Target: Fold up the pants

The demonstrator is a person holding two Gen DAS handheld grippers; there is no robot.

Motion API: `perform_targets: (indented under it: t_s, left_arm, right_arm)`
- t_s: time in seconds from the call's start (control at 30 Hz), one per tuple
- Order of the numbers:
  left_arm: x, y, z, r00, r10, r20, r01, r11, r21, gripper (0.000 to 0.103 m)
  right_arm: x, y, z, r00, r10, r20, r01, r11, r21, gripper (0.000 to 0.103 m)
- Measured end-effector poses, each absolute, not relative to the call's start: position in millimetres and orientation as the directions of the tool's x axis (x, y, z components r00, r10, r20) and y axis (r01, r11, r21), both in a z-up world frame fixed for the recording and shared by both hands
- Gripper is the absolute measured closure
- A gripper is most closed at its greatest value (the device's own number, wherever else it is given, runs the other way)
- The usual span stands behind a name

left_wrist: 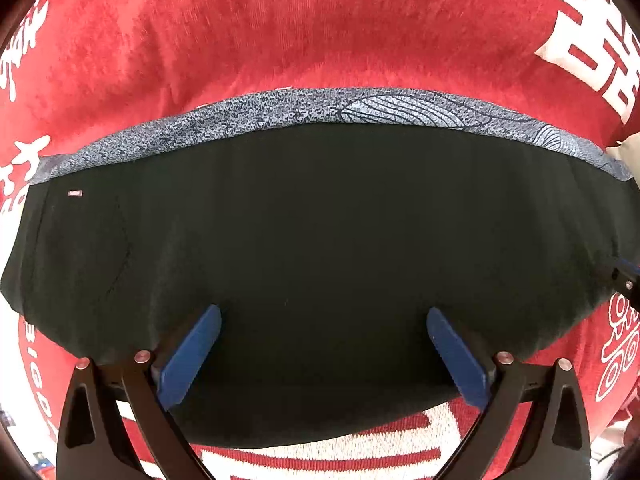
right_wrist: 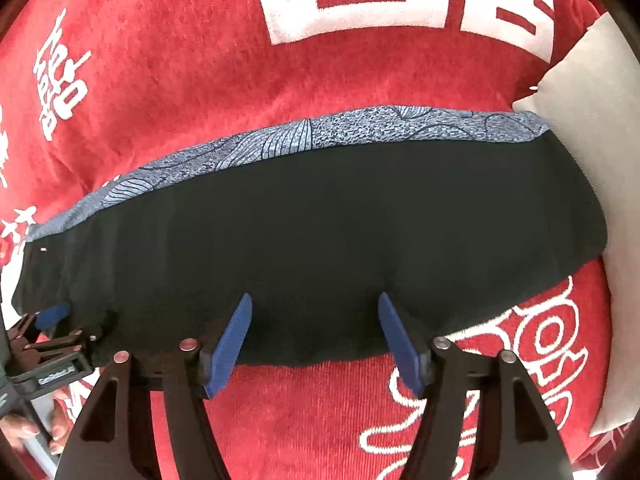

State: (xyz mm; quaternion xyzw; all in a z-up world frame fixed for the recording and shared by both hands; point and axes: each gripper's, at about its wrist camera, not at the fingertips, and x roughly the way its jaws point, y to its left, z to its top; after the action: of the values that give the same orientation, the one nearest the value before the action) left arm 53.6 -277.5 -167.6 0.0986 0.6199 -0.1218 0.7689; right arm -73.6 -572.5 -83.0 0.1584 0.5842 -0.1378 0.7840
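Item one: pants point(left_wrist: 320, 248), black, single pair, folded into a long band on my red cloth point(left_wrist: 320, 32) with white characters. One blue-grey patterned strip point(left_wrist: 320, 110) runs along the band's far edge. One pale cushion point(right_wrist: 592, 128) touches its right end.

Item two: left gripper point(left_wrist: 324, 344), blue pads spread wide over the black fabric, gripping nothing.

Item three: right gripper point(right_wrist: 315, 336), pads parted, tips over the band's near edge, nothing clamped between them.

Item four: fingertips point(right_wrist: 60, 434) of one hand, lower left of the right view.
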Motion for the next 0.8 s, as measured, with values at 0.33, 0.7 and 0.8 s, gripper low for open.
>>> perform_targets:
  t_s: [0.33, 0.7, 0.8]
  left_arm:
    - [59.4, -278.5, -167.2, 0.197, -0.047, -0.979, 0.296, 0.955, 0.014, 0.000]
    - [59.7, -307.6, -138.3, 0.182, -0.028, -0.983, 0.334, 0.942, 0.035, 0.000]
    - [55.4, -336.9, -128.5, 0.202, -0.053, -0.978, 0.392, 0.920, 0.031, 0.000]
  right_arm:
    - [-110.8, -596.1, -77.6, 0.235, 0.024, -0.972, 0.481, 0.866, 0.138, 0.033]
    - [-176.0, -657.3, -67.1, 0.415, 0.165, -0.895, 0.606, 0.683, 0.407, 0.033]
    - [-189.4, -671.1, -67.1, 0.477, 0.162, -0.864, 0.616, 0.640, 0.460, 0.033]
